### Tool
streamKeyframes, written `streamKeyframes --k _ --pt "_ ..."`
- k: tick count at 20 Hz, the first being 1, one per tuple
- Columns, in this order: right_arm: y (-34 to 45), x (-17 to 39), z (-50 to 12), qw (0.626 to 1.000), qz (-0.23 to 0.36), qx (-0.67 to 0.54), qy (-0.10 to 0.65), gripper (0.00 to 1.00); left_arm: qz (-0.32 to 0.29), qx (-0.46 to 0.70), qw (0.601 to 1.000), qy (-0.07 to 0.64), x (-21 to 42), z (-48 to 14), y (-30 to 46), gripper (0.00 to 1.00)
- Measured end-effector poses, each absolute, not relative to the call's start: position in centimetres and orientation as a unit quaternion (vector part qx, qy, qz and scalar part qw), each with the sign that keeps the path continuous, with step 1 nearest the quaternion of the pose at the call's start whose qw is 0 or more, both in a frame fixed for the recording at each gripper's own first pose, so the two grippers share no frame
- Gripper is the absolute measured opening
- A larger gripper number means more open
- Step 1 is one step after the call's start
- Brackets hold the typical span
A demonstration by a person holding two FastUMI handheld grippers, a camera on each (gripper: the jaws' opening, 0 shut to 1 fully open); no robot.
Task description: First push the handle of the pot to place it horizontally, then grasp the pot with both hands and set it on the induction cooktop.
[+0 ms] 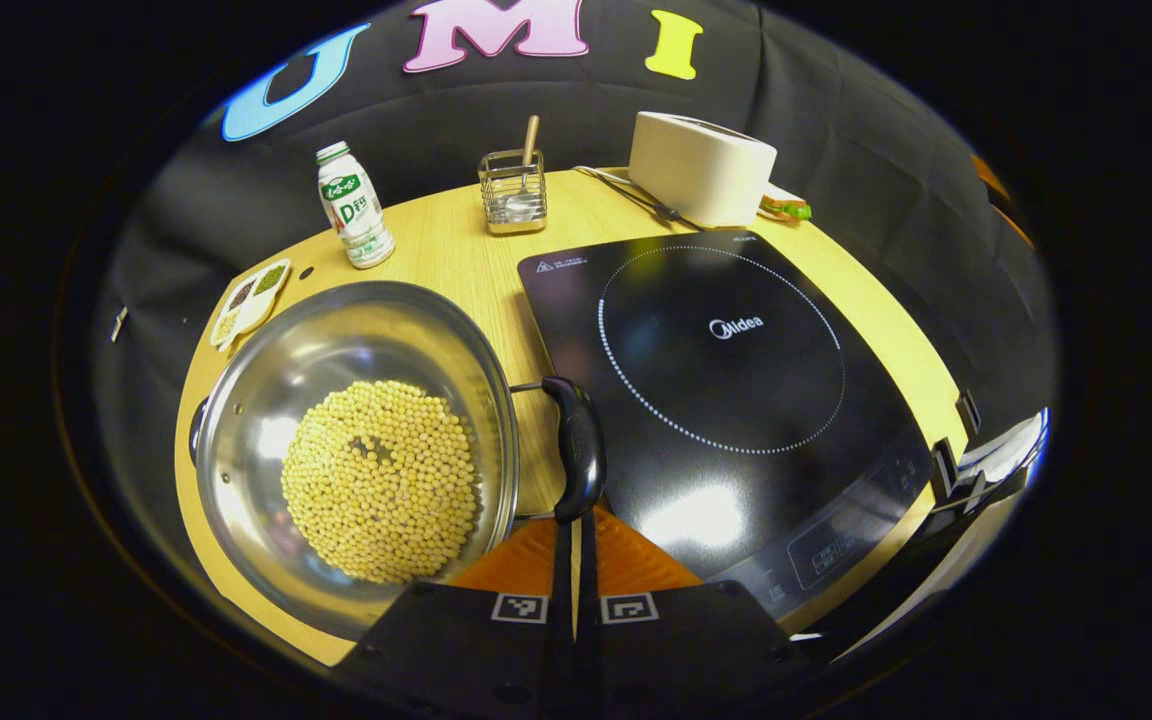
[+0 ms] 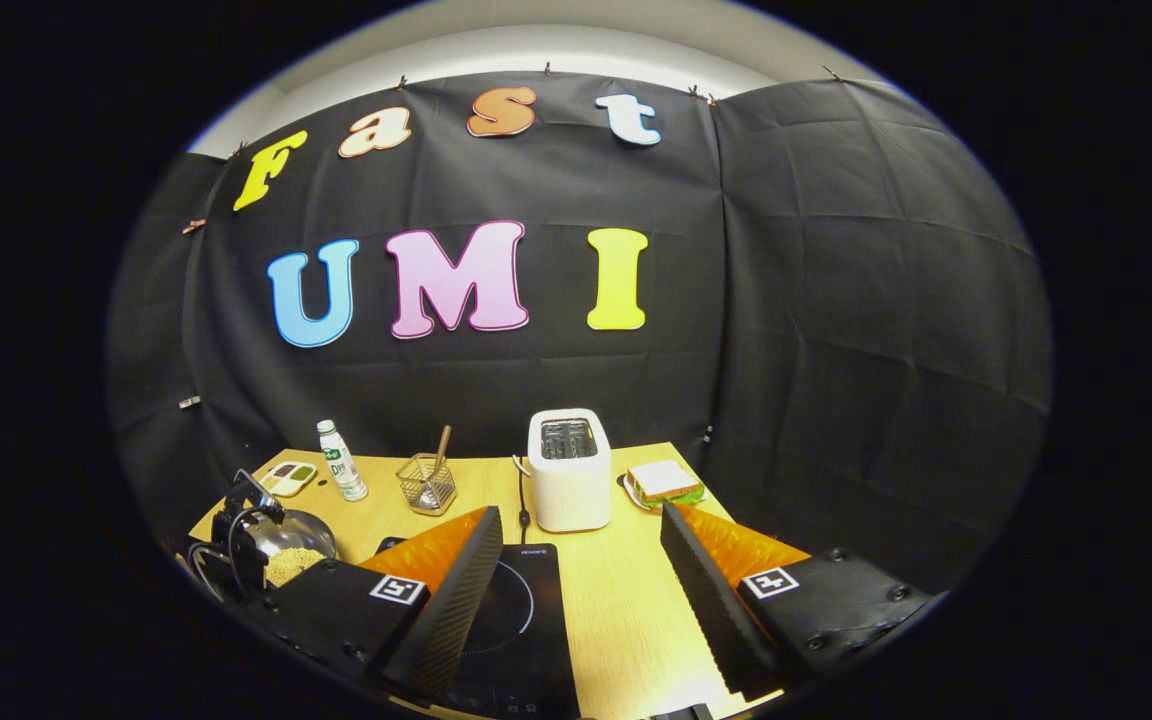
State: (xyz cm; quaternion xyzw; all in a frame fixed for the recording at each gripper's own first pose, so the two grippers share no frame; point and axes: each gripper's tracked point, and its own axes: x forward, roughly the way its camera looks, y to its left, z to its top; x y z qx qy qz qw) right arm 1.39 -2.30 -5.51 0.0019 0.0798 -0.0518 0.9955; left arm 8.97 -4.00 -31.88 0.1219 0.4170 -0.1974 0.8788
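The steel pot (image 1: 356, 440) of soybeans (image 1: 381, 480) is seen on the counter (image 1: 466, 260), left of the induction cooktop (image 1: 726, 400). The left tongs (image 1: 576, 535) are pressed together at its black handle (image 1: 578, 445). The right tongs (image 2: 576, 590) are held wide above the counter.

A: Left gripper view: we sit low and close over the worktop (image 1: 456, 250), tilted steeply down. The pot (image 1: 356, 450) and induction cooktop (image 1: 726, 400) are right under us, the pot handle (image 1: 579, 445) just ahead of the left gripper (image 1: 576, 540).

B: Right gripper view: we're farther back and higher, facing almost level at the booth wall. The worktop (image 2: 616, 580) sits low in the picture, beyond the right gripper (image 2: 576, 590).

A: Shared?

B: Both views catch the bottle (image 1: 354, 205) (image 2: 341, 460), wire holder (image 1: 513, 190) (image 2: 427, 483), toaster (image 1: 701, 165) (image 2: 569, 470), cooktop (image 2: 521, 620) and pot (image 2: 281, 550). The right view also shows the left gripper (image 2: 236, 520) at the pot.
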Motion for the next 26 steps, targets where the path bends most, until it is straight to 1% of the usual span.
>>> streamKeyframes --k 13,19,26 --pt "-3.2 0.6 -5.4 0.994 -0.080 -0.011 0.080 0.99 -0.215 0.120 0.883 0.399 13.0 -31.2 -5.1 0.05" --pt "-2.6 0.0 -5.3 0.993 -0.082 -0.018 0.081 0.99 -0.221 0.115 0.887 0.390 12.8 -30.5 -5.1 0.05" --pt "0.8 -0.2 -6.0 0.994 -0.064 -0.013 0.090 0.99 -0.234 0.059 0.919 0.312 9.3 -24.9 -4.7 0.05"
